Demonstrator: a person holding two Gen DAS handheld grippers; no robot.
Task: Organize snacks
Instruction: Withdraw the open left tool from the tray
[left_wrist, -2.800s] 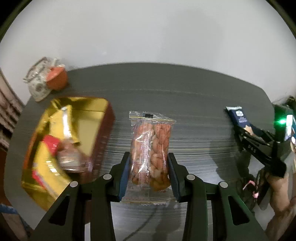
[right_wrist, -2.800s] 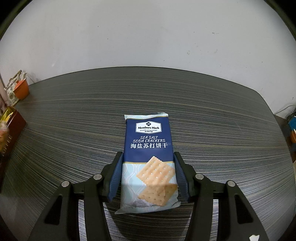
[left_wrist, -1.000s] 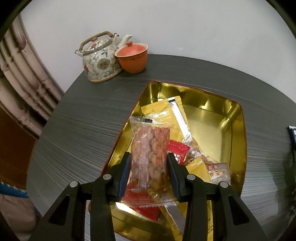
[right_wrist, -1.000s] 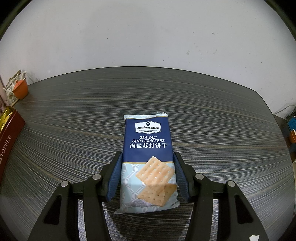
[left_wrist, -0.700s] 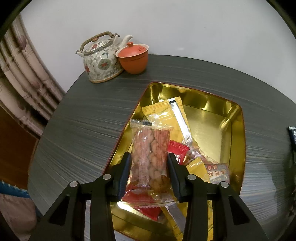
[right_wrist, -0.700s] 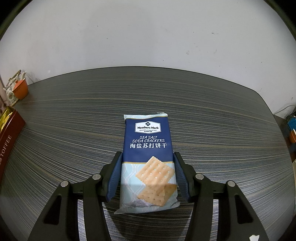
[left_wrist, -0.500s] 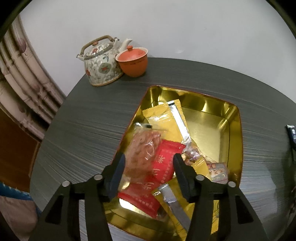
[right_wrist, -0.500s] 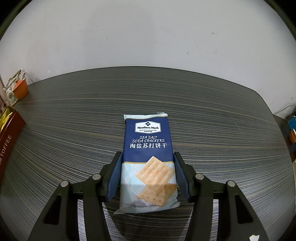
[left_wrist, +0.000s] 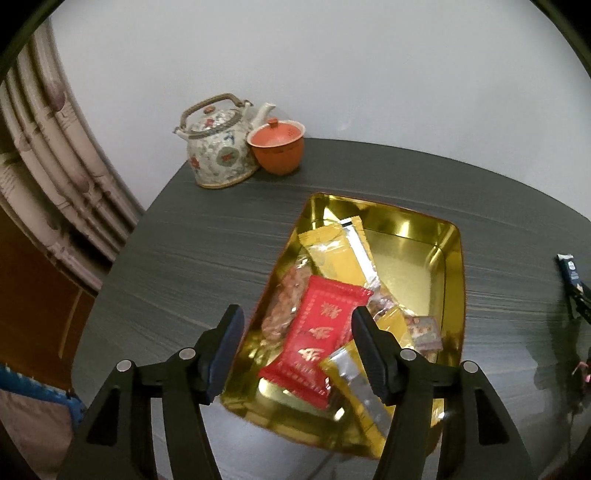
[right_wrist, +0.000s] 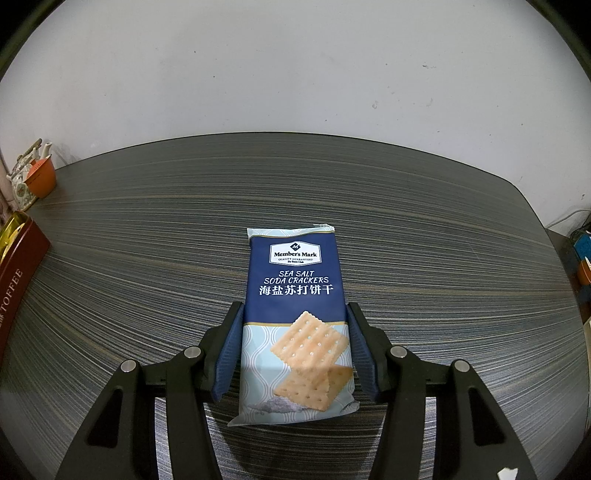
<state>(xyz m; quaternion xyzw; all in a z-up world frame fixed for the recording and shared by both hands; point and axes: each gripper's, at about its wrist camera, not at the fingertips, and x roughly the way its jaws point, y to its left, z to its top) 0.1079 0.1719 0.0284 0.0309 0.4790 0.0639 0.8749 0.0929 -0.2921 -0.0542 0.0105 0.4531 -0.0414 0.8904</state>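
Observation:
My left gripper (left_wrist: 297, 325) is open and empty above the near end of a gold tin tray (left_wrist: 448, 266). In the tray lie a clear peanut packet (left_wrist: 284, 306), a red packet (left_wrist: 319, 332), yellow packets (left_wrist: 341, 251) and a small brown one (left_wrist: 424, 332). My right gripper (right_wrist: 295, 325) is shut on a blue soda cracker pack (right_wrist: 295, 295) that rests on the dark table (right_wrist: 147, 258). The pack also shows in the left wrist view (left_wrist: 569, 267), at the far right.
A floral teapot (left_wrist: 218, 147) and an orange lidded cup (left_wrist: 276, 149) stand at the table's back left corner. A curtain (left_wrist: 44, 166) hangs left of the table. The tin's red side (right_wrist: 18, 273) shows at the left edge of the right wrist view.
My left gripper carried the peanut packet over the tray, opened and let it fall among the other snacks, then drew back a little. The right gripper has not moved.

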